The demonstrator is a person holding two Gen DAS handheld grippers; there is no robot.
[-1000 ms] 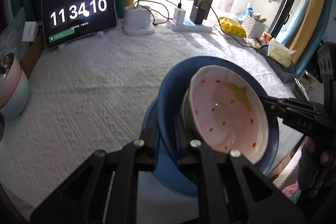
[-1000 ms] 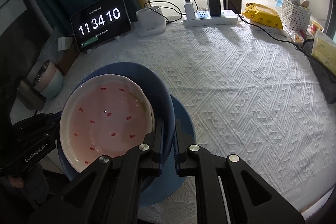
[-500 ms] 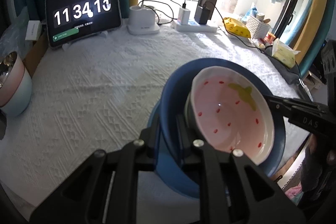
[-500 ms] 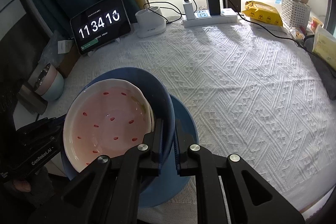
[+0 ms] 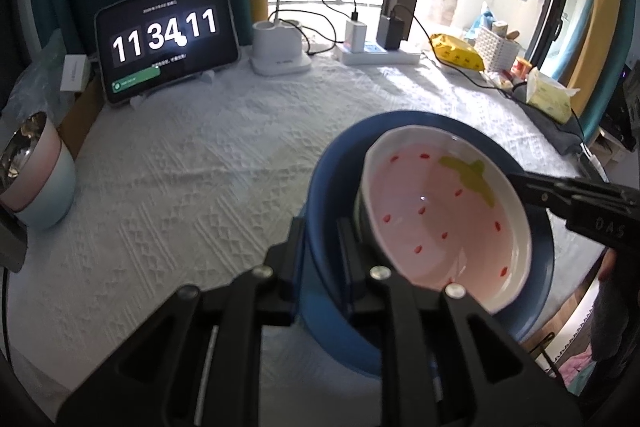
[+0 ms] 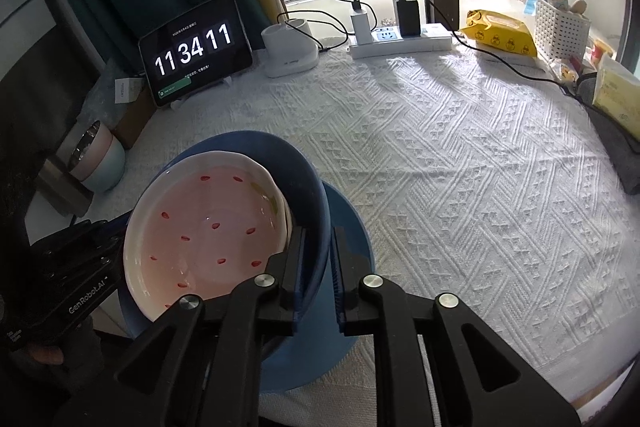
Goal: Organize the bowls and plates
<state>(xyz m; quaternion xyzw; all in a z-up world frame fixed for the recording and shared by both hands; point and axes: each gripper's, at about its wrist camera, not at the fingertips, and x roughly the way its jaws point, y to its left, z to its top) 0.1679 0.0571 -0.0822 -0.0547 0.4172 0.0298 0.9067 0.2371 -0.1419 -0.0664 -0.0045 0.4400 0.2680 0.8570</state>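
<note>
White quilted tablecloth [image 6: 460,163] under you. Blue bowl [image 5: 332,195], strawberry bowl [image 5: 440,223] nested inside, sits on blue plate [image 6: 352,227] at near edge. Your left gripper [image 5: 320,239] and right gripper [image 6: 318,247] straddle opposite rims, jaws opening, pads easing off.

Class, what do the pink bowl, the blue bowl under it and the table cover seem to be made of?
Pink bowl: probably glazed ceramic, glossy with bright glints. Blue bowl: ceramic or plastic, smooth with a duller sheen; hard to tell. Table cover: woven white fabric with a raised zigzag pattern.
</note>
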